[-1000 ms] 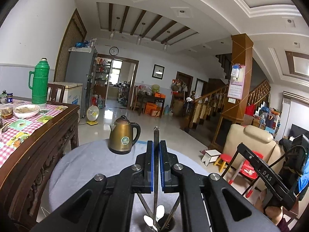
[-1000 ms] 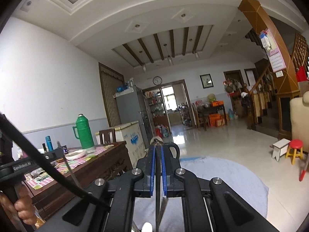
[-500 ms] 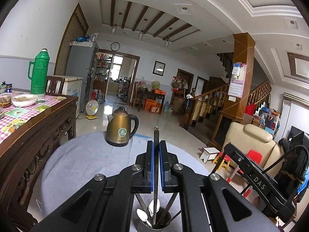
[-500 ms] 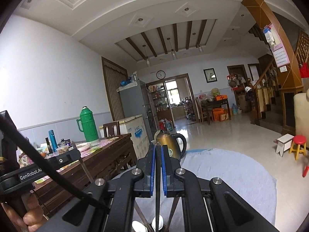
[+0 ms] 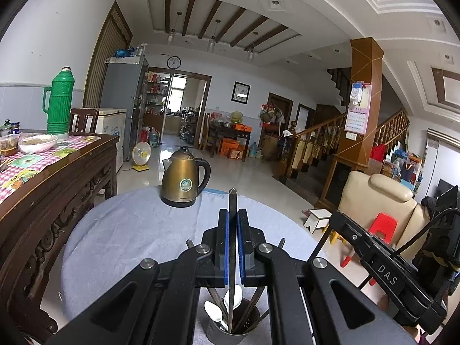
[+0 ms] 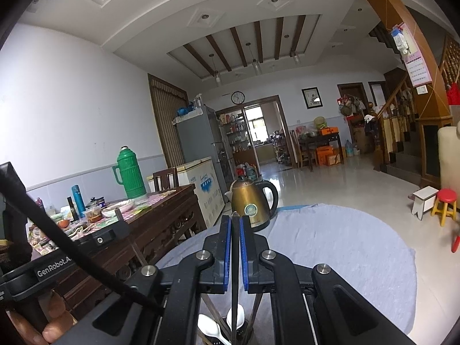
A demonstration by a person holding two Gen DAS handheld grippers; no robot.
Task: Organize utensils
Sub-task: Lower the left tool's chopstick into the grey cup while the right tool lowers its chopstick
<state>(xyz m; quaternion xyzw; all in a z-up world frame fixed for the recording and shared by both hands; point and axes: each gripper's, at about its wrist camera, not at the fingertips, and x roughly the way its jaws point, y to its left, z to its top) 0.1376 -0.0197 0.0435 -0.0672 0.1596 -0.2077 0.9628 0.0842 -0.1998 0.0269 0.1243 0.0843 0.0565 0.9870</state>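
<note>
Left wrist view: our left gripper (image 5: 233,215) was clamped on a dark chopstick (image 5: 232,201), blue pads (image 5: 226,238) pressed against both sides of it, its pointed tip sticking up past the fingertips. Directly below the gripper sat the metal utensil cup (image 5: 233,330), with two white spoons (image 5: 214,314) and several more sticks leaning in it. The held chopstick's lower end reached down into the cup. Compared with a second ago, the cup rim was much more exposed under the gripper and the whole scene sat lower in frame. The brass kettle (image 5: 184,181) stood ahead and slightly left of the fingertips on the grey tablecloth (image 5: 129,230), well apart from the cup. The other gripper body showed at lower right.

Right wrist view: our right gripper (image 6: 235,221) was closed on a second dark chopstick (image 6: 235,258), pads (image 6: 228,247) tight to it. White spoons (image 6: 210,329) and the cup (image 6: 247,335) showed below the gripper; we could not tell whether this stick reached the cup bottom. A second ago only a sliver of spoon showed there. The kettle (image 6: 253,201) was straight ahead, just past the fingertips in frame. Our left hand (image 6: 54,327) gripped the other tool at lower left.
</note>
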